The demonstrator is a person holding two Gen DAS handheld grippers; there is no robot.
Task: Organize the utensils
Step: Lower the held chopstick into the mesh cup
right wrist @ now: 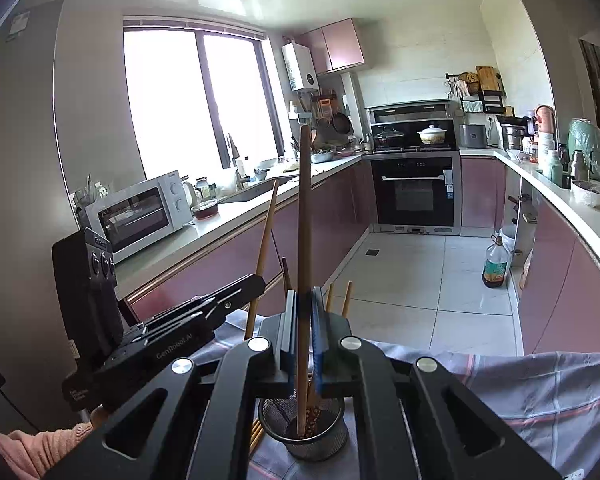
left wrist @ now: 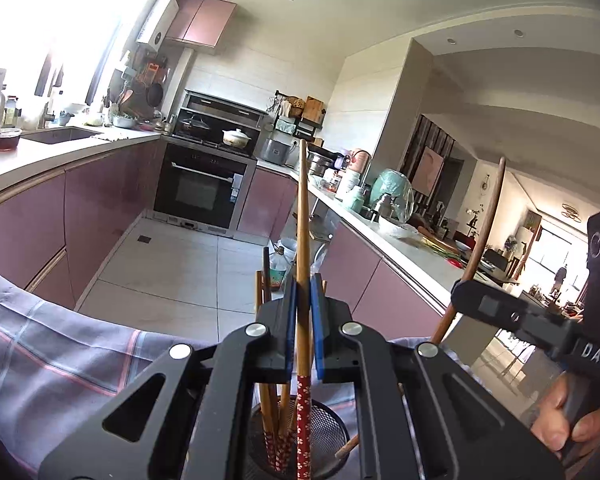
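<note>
My left gripper (left wrist: 303,284) is shut on a wooden chopstick (left wrist: 302,208) with a red flowered end, held upright over a black mesh holder (left wrist: 332,436). Several like chopsticks (left wrist: 268,420) stand in that holder. My right gripper (right wrist: 304,292) is shut on a long dark wooden utensil handle (right wrist: 304,200), whose lower end reaches down into the mesh holder (right wrist: 328,436). Each view shows the other tool: the right gripper (left wrist: 460,292) with its curved-looking handle (left wrist: 490,220), and the left gripper (right wrist: 258,280) with its chopstick (right wrist: 266,232). The two grippers are side by side above the holder.
The holder stands on a grey chequered cloth (right wrist: 520,392). Pink-fronted counters run along both sides, with a toaster oven (right wrist: 140,212) on the left one and jars and pots on the right. A built-in oven (right wrist: 416,192) is at the back. An oil bottle (right wrist: 496,264) stands on the tiled floor.
</note>
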